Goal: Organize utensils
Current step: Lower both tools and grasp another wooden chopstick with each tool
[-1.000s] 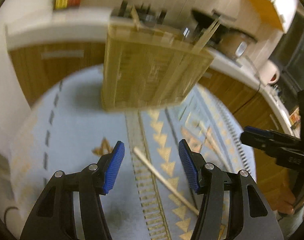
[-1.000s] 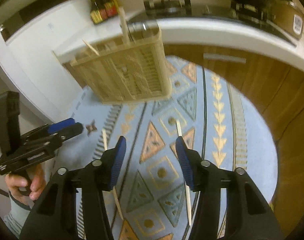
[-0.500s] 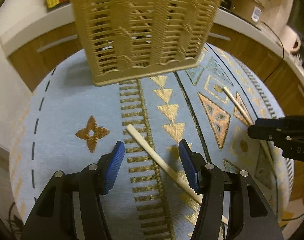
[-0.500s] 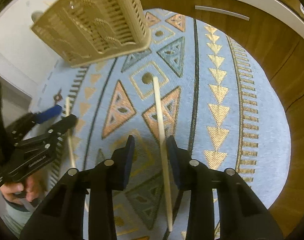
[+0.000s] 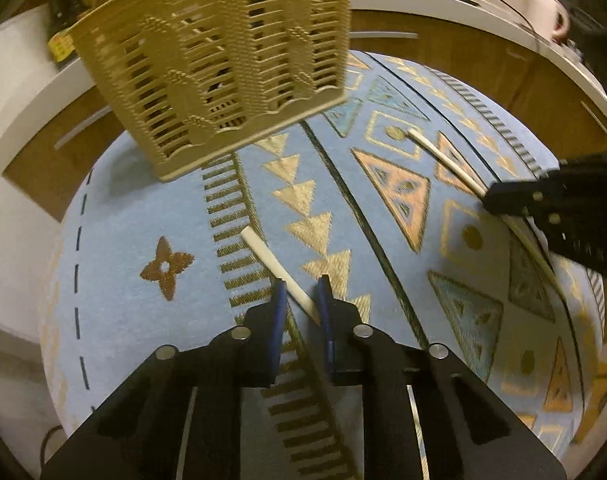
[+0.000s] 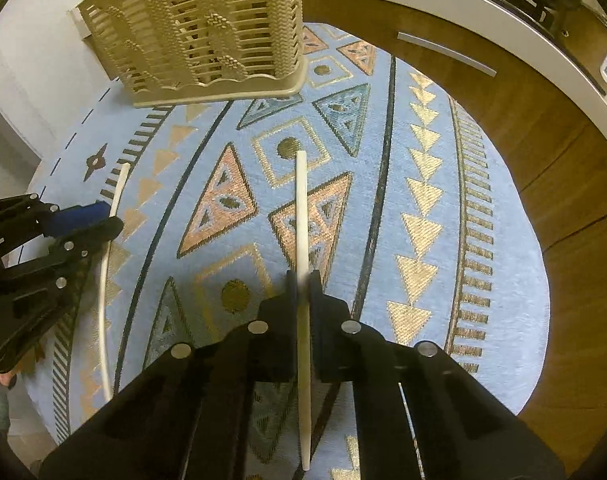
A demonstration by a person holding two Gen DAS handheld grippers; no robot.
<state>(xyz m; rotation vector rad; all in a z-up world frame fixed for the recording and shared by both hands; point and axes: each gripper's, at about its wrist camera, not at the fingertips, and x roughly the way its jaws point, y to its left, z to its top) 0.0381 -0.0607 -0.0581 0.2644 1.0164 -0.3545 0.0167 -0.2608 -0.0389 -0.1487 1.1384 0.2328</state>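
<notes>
Two pale chopsticks lie on a round blue patterned tablecloth. My left gripper (image 5: 301, 300) has its jaws closed in on one chopstick (image 5: 277, 270), which points up-left toward a beige slotted utensil basket (image 5: 219, 60). My right gripper (image 6: 302, 286) is shut on the other chopstick (image 6: 301, 208), which runs straight ahead between the fingers. In the right wrist view the left gripper (image 6: 99, 220) sits at the left on its chopstick (image 6: 117, 188), and the basket (image 6: 199, 28) stands at the far edge. In the left wrist view the right gripper (image 5: 499, 198) covers its chopstick (image 5: 443, 160).
The round table (image 6: 503, 216) stands close to wooden cabinet fronts (image 6: 551, 128) under a white countertop (image 6: 483, 12). A dark bottle (image 5: 63, 20) and a white mug (image 5: 547, 12) stand on the counter behind.
Both grippers came down to the cloth and closed: the left jaws narrowed around its chopstick, the right jaws shut on its chopstick. The basket stayed in place.
</notes>
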